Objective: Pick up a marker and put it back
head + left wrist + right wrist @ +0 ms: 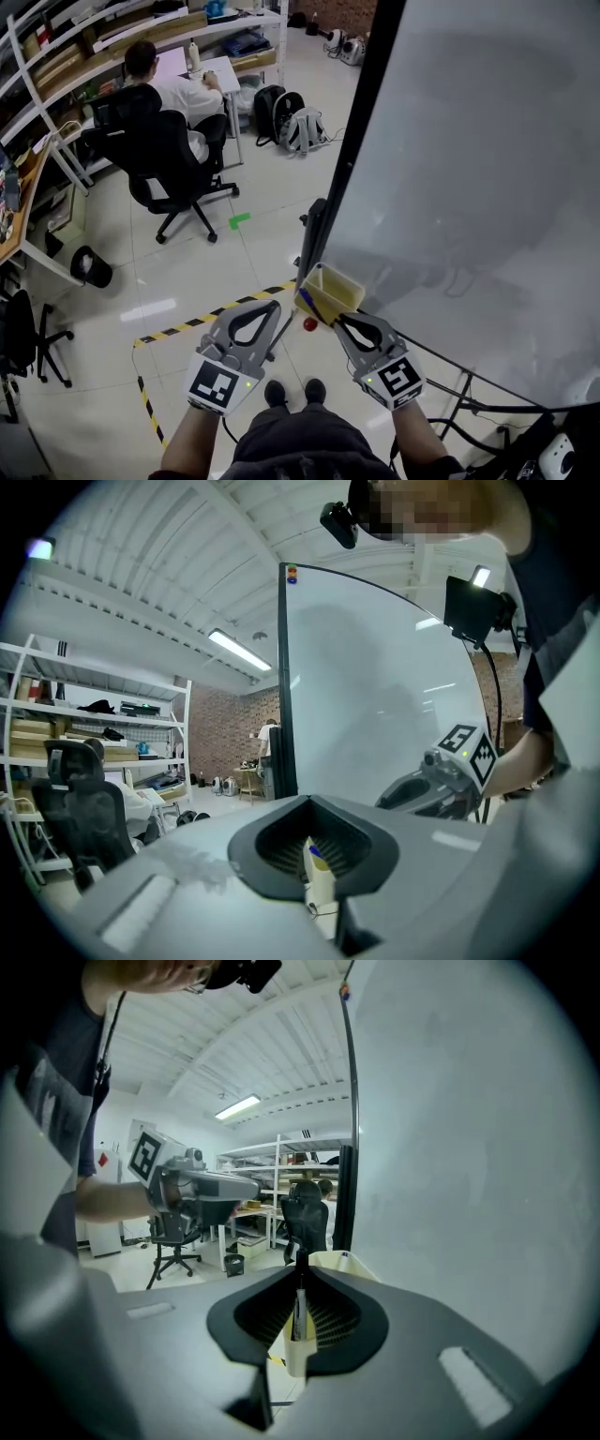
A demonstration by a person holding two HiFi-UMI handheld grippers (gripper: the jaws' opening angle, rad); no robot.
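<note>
A marker (297,1309) with a white barrel and a black cap stands upright between the jaws of my right gripper (298,1321), which is shut on it. Just behind it is the cream-yellow marker tray (342,1262), fixed at the lower left corner of the whiteboard (469,169). In the head view my right gripper (340,320) sits right at the near end of that tray (330,292), and the marker itself is hidden. My left gripper (274,307) hovers left of the tray, shut and holding nothing. Through its narrow slit I see the tray's edge (317,866).
The whiteboard's black frame post (361,141) rises beside the tray. A small red thing (309,324) lies on the floor below. Yellow-black tape (202,321) marks the floor. A person sits in an office chair (173,159) at a desk, with backpacks (291,122) nearby.
</note>
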